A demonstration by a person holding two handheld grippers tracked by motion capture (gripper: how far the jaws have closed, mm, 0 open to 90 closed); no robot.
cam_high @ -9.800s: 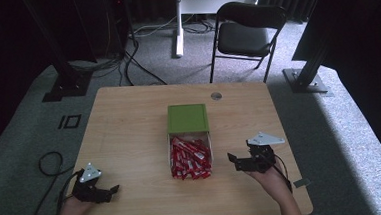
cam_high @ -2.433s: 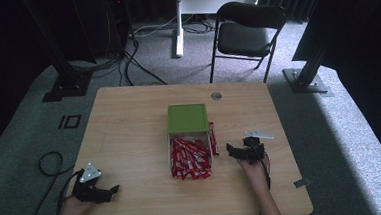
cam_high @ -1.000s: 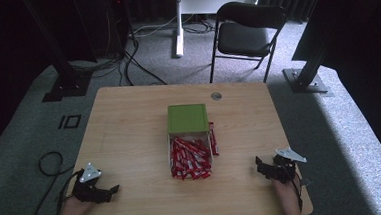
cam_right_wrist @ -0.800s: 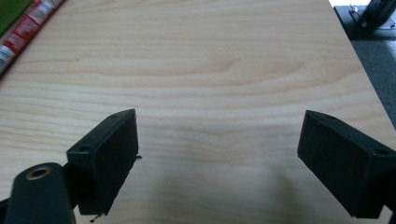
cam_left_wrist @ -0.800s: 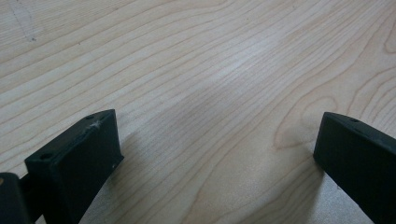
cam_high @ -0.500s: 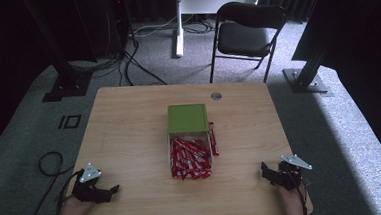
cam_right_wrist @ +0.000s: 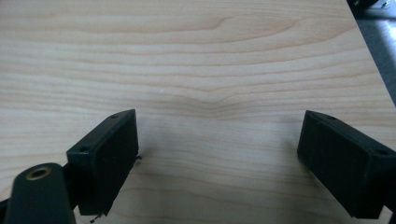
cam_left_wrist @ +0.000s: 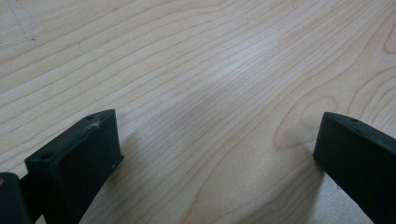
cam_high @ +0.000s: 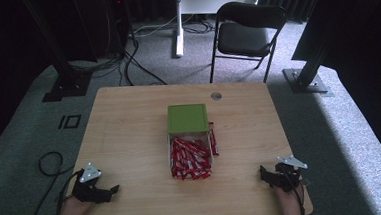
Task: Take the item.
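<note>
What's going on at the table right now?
Nothing is being handled. A person rests the left gripper and the right gripper on the near corners of the wooden table, both open and empty. At the centre, red packets lie spilled in front of a green box.

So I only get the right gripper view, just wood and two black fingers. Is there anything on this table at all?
Observer: Yes, a green box sits mid-table.
Operator: Anything in it?
Observer: Can't tell, but red packets lie in a clear tray touching its near side.
Operator: All of them in the tray?
Observer: No, a few red packets lie on the table beside its right side.
Operator: And the other gripper?
Observer: The left gripper rests open at the table's near left corner.
</note>
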